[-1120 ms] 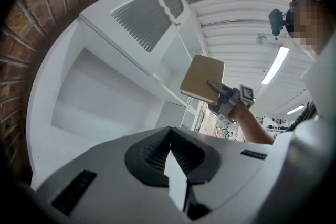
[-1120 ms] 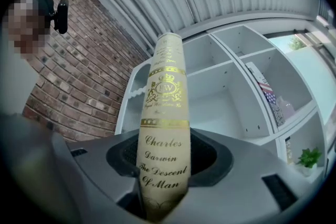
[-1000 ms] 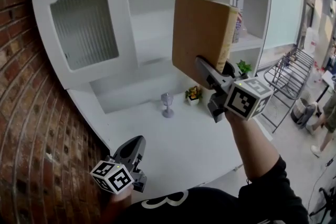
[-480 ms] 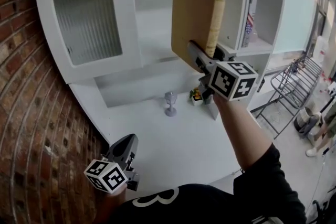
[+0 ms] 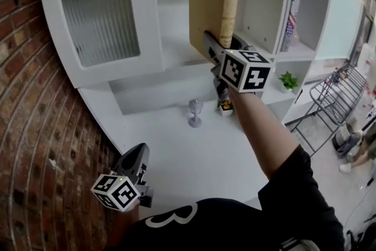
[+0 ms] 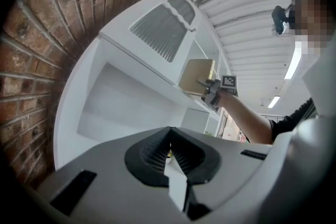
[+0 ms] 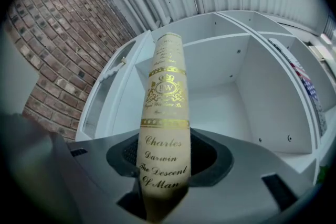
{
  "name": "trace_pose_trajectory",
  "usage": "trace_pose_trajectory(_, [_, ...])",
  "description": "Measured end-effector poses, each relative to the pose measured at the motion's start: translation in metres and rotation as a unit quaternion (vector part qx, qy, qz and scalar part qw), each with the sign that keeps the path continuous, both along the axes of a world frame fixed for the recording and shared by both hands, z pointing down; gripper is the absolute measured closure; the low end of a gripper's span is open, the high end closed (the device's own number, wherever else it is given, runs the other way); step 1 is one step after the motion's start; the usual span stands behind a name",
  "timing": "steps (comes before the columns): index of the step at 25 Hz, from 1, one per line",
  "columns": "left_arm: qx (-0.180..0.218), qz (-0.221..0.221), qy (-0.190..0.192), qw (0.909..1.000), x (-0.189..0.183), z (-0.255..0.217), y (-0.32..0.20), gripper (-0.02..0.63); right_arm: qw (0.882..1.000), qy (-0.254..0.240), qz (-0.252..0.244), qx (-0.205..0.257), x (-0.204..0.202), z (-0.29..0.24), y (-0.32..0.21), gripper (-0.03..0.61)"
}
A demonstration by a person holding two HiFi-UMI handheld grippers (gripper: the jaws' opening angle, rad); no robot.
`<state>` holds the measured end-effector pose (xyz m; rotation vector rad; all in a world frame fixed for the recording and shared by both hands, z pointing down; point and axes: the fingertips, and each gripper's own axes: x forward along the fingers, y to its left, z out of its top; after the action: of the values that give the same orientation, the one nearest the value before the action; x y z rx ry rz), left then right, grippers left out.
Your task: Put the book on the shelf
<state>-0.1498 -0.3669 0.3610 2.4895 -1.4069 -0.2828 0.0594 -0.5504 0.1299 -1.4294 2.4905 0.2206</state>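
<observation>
Book (image 5: 208, 9) upright, clamped at its lower edge in the right gripper's (image 5: 215, 47) jaws, raised before the open shelf (image 5: 173, 53) and apparently not yet resting on it. Placement and release remain. Left gripper (image 5: 138, 157) is idle beside the worktop (image 5: 200, 156) — jaws closed, empty.

Matt book, smooth white shelves, rough brick

Here's the book (image 7: 164, 128): a matt cream spine with shiny gold lettering. The right gripper (image 7: 168, 157) is dull grey plastic with ribbed black pads. The shelf unit (image 5: 176, 76) is smooth white paint, its door (image 5: 100, 14) ribbed glass, and the brick wall (image 5: 35, 144) on the left is rough.
</observation>
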Motion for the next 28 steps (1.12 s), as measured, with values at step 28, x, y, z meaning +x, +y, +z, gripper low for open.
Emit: trace_pose_trajectory(28, [0.016, -0.029, 0.014, 0.9993, -0.012, -0.003, 0.008, 0.611, 0.99, 0.109, 0.058, -0.075, -0.021, 0.013, -0.063, 0.376])
